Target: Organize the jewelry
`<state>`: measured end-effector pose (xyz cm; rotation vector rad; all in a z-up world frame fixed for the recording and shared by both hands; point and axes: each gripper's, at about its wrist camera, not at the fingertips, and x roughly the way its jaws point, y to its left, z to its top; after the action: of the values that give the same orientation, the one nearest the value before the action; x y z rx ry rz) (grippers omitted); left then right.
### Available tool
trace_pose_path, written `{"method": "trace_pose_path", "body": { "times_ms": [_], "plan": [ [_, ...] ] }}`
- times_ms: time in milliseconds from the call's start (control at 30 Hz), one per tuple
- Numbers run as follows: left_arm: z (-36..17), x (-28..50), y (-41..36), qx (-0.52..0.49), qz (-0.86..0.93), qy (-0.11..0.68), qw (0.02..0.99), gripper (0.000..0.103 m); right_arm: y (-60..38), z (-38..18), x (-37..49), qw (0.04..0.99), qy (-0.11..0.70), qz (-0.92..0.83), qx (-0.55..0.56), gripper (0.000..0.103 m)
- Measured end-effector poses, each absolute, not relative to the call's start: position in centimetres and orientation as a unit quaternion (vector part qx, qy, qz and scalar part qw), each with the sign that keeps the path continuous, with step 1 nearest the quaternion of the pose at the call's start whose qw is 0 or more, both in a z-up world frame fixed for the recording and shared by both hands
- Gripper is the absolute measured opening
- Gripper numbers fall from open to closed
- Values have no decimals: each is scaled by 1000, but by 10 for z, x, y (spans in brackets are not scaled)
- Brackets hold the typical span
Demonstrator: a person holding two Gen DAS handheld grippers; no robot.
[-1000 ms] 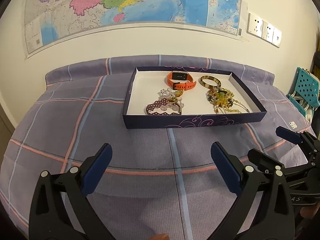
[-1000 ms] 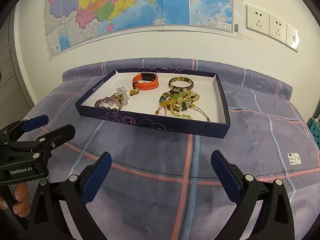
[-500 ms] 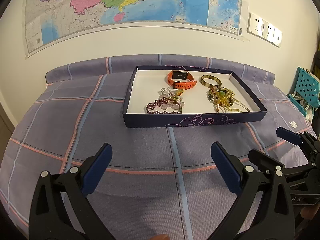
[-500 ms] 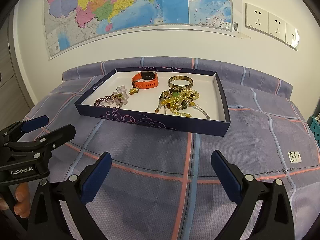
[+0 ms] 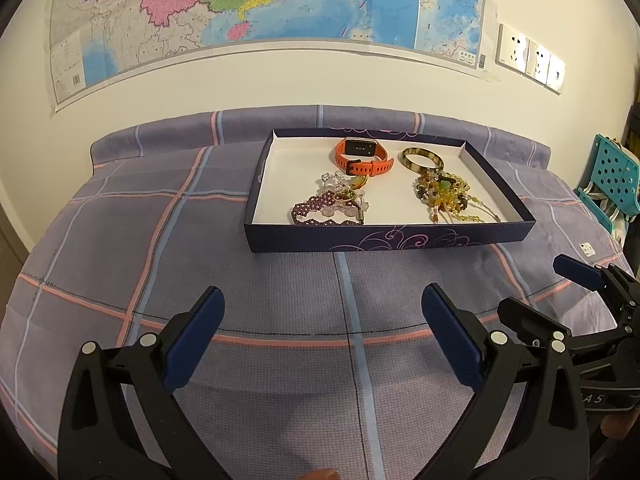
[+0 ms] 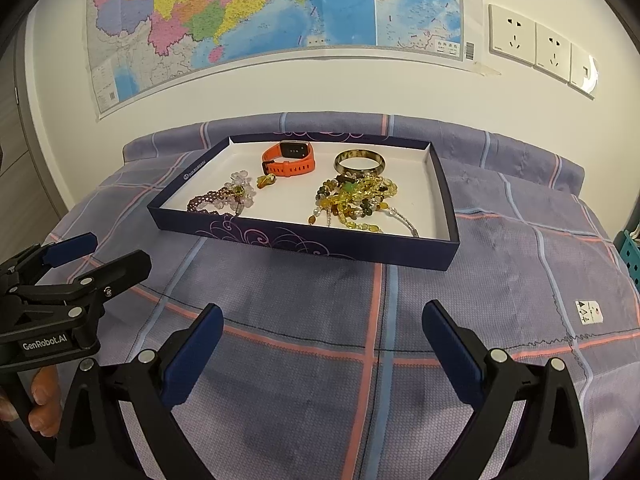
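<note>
Both grippers hovered low over the checked bed, left gripper (image 5: 320, 336) and right gripper (image 6: 322, 338) each with jaws wide apart, holding nothing. The jewelry sat in the dark tray (image 5: 384, 238) ahead: an orange watch (image 5: 362, 156), a stiff bangle (image 5: 422, 159), a purple bead bracelet (image 5: 320, 212) and tangled amber beads (image 6: 354, 200). Those strands looked limp and snaggy; the watch strap offered the surest pinch.

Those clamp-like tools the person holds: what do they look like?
Each tool, left and right, has a black plastic frame, two splayed fingers with dark blue pads, and silver rivets. "GenRobot.AI" is printed in white on the left one's side.
</note>
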<state>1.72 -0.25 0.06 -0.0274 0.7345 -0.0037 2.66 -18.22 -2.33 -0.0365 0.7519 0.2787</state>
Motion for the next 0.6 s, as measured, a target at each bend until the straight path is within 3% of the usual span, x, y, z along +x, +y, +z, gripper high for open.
{"method": "trace_pose_path", "body": {
  "times_ms": [600],
  "plan": [
    [-2, 18, -3, -13, -2, 360, 933, 97, -182, -24, 26, 920, 366, 136, -17, 96]
  ]
}}
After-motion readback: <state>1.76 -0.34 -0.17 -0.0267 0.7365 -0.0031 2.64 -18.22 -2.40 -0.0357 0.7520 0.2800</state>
